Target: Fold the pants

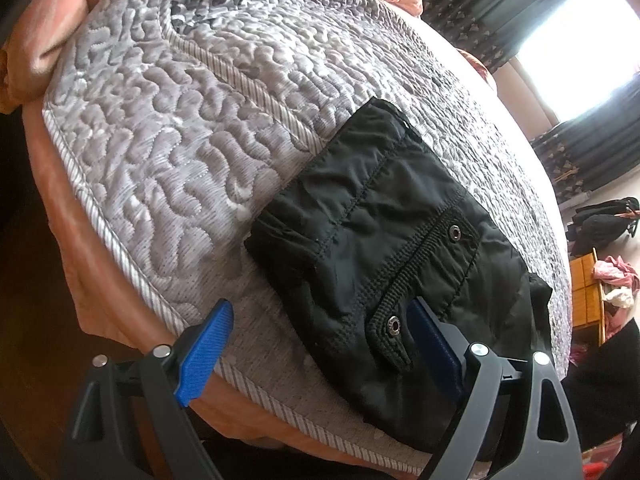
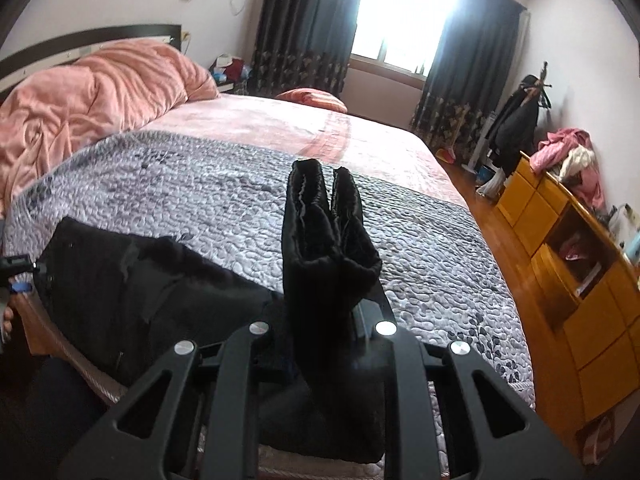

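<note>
Black pants (image 1: 384, 248) lie partly folded on the bed's grey quilt (image 1: 168, 128), the left gripper (image 1: 316, 332) spread wide at the waistband, the right gripper (image 2: 320, 320) clamped on lifted leg ends, final fold seemingly unfinished.

My bed has a grey quilted cover (image 2: 200, 184), a pink blanket (image 2: 80, 92) bunched by the headboard, dark curtains (image 2: 304, 24) at the window, and a yellow dresser (image 2: 568, 240) with clothes piled on.
</note>
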`<state>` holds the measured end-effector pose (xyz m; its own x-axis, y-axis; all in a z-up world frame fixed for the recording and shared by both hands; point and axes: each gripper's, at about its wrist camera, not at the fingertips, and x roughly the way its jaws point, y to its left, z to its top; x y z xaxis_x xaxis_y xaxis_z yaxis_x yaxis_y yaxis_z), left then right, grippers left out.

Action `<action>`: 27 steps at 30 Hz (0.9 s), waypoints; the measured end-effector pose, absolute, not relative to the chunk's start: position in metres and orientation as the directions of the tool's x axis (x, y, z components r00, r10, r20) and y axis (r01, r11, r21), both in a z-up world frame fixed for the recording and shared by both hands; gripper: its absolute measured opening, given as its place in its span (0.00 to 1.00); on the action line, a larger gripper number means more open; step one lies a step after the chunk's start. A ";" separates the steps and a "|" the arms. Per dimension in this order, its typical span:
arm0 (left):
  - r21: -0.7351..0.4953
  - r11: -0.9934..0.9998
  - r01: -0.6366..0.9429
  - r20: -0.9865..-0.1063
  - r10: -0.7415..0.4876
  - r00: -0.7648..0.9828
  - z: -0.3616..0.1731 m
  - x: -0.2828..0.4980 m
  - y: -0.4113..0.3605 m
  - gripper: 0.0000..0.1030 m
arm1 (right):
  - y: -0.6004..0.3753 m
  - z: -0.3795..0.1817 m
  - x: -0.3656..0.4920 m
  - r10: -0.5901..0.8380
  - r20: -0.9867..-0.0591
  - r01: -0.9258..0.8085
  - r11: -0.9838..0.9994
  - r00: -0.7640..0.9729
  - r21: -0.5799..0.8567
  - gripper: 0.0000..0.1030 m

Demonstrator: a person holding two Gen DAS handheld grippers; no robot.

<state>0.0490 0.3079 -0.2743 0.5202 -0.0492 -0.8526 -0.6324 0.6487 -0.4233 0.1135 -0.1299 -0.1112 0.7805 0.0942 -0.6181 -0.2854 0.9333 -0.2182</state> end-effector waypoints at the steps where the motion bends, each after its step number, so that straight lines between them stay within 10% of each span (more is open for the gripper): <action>1: -0.425 0.647 -0.633 -0.852 -0.050 0.521 -0.275 0.048 0.308 0.86 | -0.125 -0.114 0.112 0.091 -0.619 -0.291 0.928 0.780 -0.231 0.17; 27: -0.449 0.640 -0.623 -0.847 -0.083 0.525 -0.288 0.048 0.313 0.86 | -0.006 -0.225 0.076 -0.058 -0.585 -0.417 0.645 0.809 -0.641 0.17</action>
<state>0.0482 0.3133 -0.2875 0.5252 -0.0827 -0.8469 -0.6233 0.6402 -0.4491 0.0761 -0.0065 -0.2250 0.8093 -0.0575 -0.5846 -0.4171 0.6446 -0.6408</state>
